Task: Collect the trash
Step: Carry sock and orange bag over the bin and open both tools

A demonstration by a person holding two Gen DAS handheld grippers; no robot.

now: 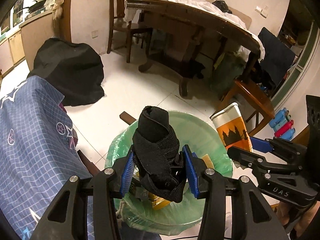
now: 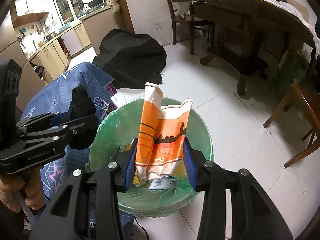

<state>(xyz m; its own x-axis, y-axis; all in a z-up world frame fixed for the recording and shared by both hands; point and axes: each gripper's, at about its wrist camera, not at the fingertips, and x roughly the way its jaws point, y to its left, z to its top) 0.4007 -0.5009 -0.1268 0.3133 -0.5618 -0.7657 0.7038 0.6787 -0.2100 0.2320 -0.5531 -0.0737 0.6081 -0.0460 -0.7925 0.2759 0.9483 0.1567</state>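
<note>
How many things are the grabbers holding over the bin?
2. The left gripper clamps a rolled black strap wrap, and the right gripper clamps a crumpled orange and white paper bag. Both hang above the green-lined trash bin.

A white tiled floor [image 2: 230, 120] spreads under warm light. A dark wooden table [image 2: 250, 6] draped with white cloth stands at two o'clock, a wooden chair [image 2: 180, 20] beside it at twelve. Kitchen cabinets [image 2: 60, 46] and a lit window [image 2: 66, 2] sit at ten o'clock.
</note>
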